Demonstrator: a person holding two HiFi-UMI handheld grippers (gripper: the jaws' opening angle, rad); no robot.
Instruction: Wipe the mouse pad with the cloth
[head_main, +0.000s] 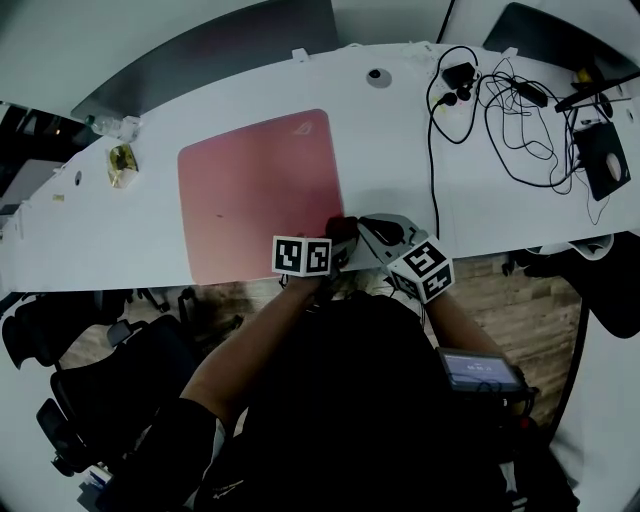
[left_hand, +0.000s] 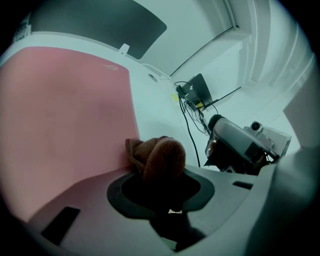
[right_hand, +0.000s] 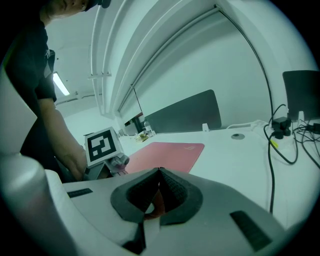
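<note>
White desk (head_main: 400, 150) with pink mouse pad (head_main: 255, 190). Left gripper (left_hand: 160, 176) clenched on brown cloth (left_hand: 159, 156) at the pad's near right corner; right gripper (right_hand: 159, 173) closed, just beside it. Pad's corner logo (head_main: 303, 126) illegible.

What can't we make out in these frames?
- Cloth: only a bunched lump shows past the jaws of the left tool; head view, tools cover part.
- Mouse pad near-right corner: head view, under cloth and tools.
- Reddish patch behind right tool shut jaws: right gripper view, unidentifiable.
- Yellowish item, left end of table: head view, too small.
</note>
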